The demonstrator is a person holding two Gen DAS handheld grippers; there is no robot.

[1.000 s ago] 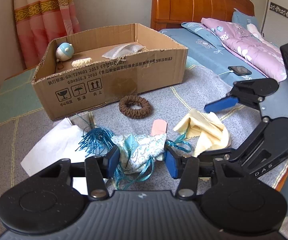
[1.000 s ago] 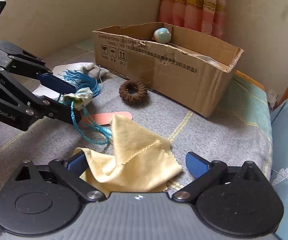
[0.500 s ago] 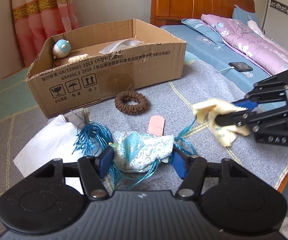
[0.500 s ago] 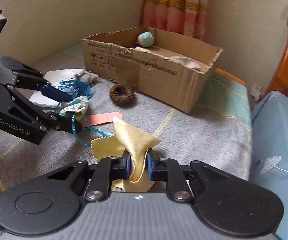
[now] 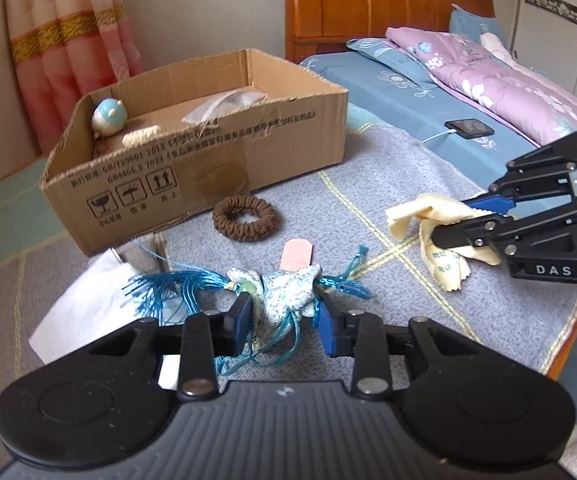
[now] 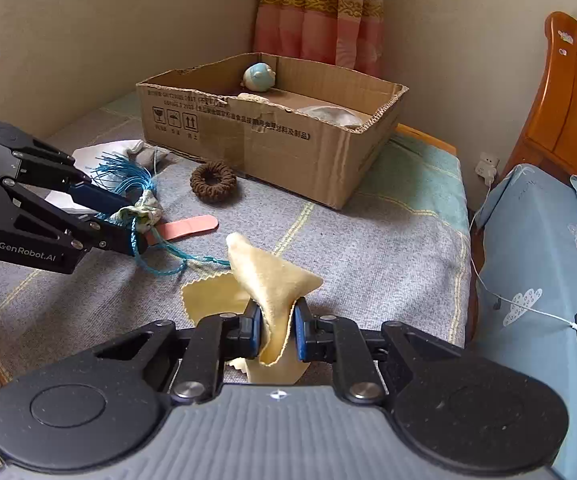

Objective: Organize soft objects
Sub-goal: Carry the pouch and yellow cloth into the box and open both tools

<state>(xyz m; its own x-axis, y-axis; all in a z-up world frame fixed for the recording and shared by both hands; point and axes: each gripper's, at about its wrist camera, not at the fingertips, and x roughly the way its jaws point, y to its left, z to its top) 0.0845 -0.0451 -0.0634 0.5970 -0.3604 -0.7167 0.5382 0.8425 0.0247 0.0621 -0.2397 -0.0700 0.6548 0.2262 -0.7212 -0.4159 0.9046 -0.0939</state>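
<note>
The left tongs (image 5: 284,316) are clenched on a patterned fabric pouch (image 5: 288,292) with blue tassels (image 5: 168,290), held just above the grey blanket (image 5: 368,208). The right tongs (image 6: 276,330) grip a folded yellow cloth (image 6: 272,276), lifted clear of the blanket with its corners hanging loose. Between the two lie a pink strip (image 5: 297,254) and a brown scrunchie (image 5: 245,218), the scrunchie just in front of the open cardboard box (image 5: 208,160). Inside the box sit a blue-and-white round toy (image 5: 109,117) and a clear bag (image 5: 224,106). White paper (image 5: 88,292) lies by the tassels.
</note>
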